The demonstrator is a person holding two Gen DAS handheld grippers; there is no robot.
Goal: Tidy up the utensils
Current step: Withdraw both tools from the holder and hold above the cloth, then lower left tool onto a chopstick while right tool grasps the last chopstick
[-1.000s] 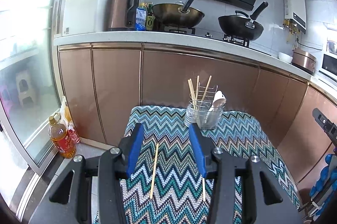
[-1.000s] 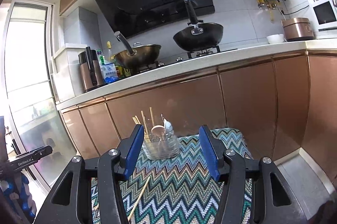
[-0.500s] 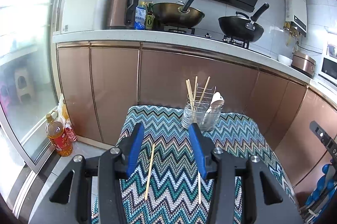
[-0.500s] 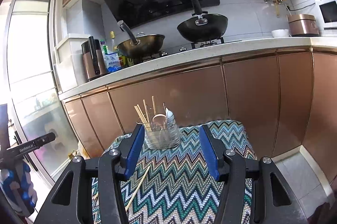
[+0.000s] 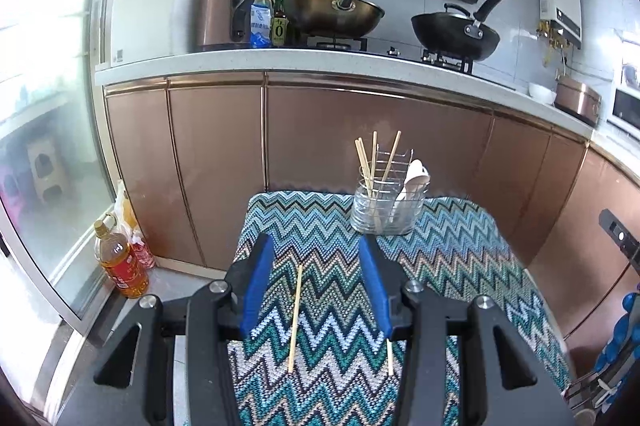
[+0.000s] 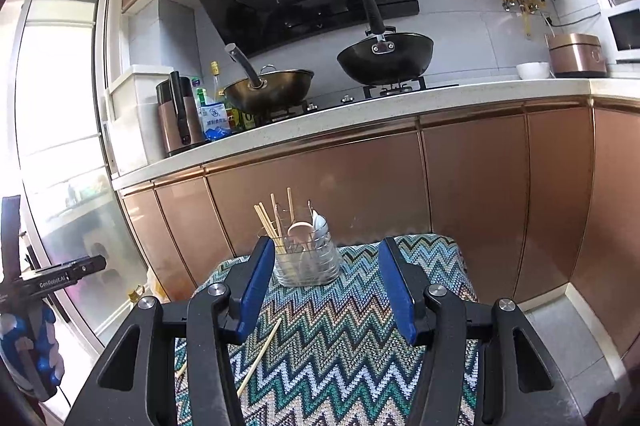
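A clear utensil holder [image 5: 386, 210] with several chopsticks and a white spoon stands at the far side of the zigzag cloth [image 5: 460, 258]; it also shows in the right wrist view [image 6: 306, 264]. A loose chopstick [image 5: 295, 318] lies on the cloth between the blue fingers of my left gripper [image 5: 316, 280], which is open and empty above it. A second chopstick [image 5: 389, 356] pokes out under the left gripper's right finger. My right gripper [image 6: 326, 284] is open and empty, with one chopstick [image 6: 260, 358] below its left finger.
Copper cabinet fronts [image 5: 320, 138] rise right behind the cloth-covered table, with woks [image 5: 334, 12] on the counter. An oil bottle [image 5: 120, 262] stands on the floor at the left by a glass door. The other gripper shows at the left edge of the right wrist view [image 6: 24, 306].
Both grippers have drifted slightly over the cloth; the loose chopstick now lies more centred between the left fingers. Both stay open and nothing was taken hold of.
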